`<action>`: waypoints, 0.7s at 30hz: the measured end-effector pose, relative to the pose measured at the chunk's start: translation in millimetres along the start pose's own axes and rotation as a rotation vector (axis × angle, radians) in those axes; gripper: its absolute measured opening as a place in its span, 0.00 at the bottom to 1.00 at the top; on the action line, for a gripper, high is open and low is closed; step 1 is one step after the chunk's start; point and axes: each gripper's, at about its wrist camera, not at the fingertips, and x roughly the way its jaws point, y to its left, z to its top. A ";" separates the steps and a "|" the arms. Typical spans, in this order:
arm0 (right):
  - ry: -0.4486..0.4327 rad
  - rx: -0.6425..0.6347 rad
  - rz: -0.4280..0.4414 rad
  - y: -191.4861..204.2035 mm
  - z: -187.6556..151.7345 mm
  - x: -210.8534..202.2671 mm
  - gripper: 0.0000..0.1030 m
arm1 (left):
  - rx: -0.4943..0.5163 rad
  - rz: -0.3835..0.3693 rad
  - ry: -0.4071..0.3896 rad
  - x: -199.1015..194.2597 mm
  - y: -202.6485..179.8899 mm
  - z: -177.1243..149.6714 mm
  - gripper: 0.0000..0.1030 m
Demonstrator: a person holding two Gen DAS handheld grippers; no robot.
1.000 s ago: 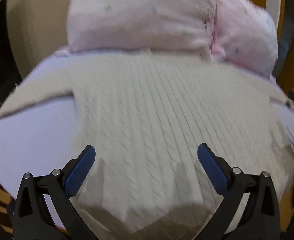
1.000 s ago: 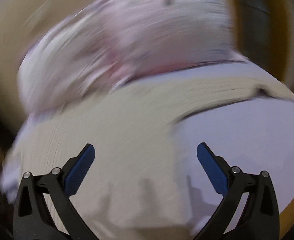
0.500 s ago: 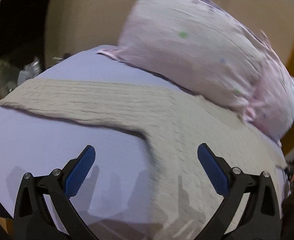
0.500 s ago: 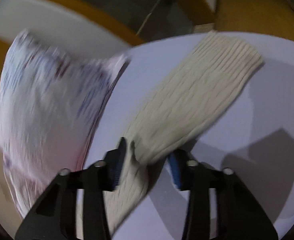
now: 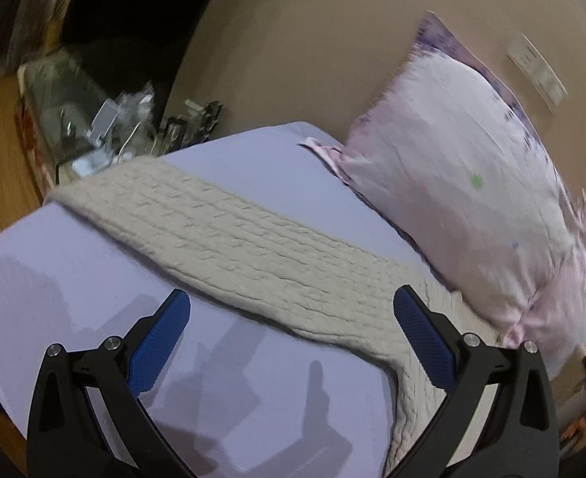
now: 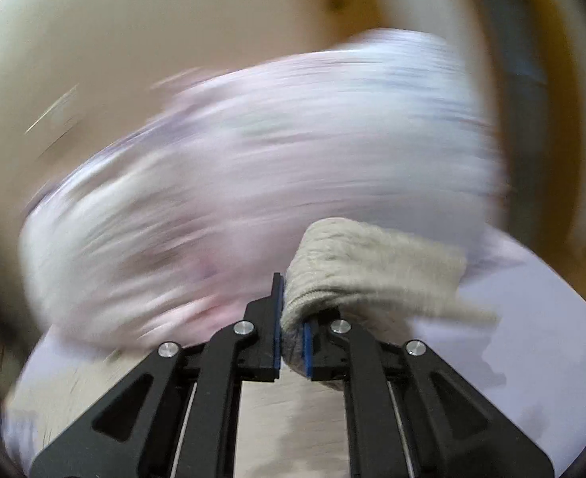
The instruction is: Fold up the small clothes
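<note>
A beige cable-knit sweater lies on a lilac bed sheet. In the left wrist view its left sleeve stretches flat away to the left. My left gripper is open and empty, hovering over the sleeve near the armpit. My right gripper is shut on the sweater's other sleeve and holds it lifted off the sheet; the sleeve bends over to the right. The right wrist view is blurred.
A pink patterned pillow leans against the beige wall behind the sweater; it also shows in the right wrist view. A cluttered low table stands past the bed's left edge.
My right gripper has closed on the right sleeve and lifted it, swinging back toward the pillow. My left gripper swung left from the sweater's body to over the left sleeve, staying open.
</note>
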 end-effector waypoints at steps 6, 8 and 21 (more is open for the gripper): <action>0.395 -0.379 0.311 187.7 -95.2 60.4 0.31 | -0.122 0.023 0.015 0.2 25.8 3.3 0.99; 0.395 -0.406 0.339 201.6 -103.8 62.8 0.44 | -0.161 0.023 0.016 1.3 35.3 6.6 0.99; 0.255 -0.137 0.222 76.6 -71.3 0.2 0.81 | -0.349 0.085 0.017 33.6 90.3 53.0 0.13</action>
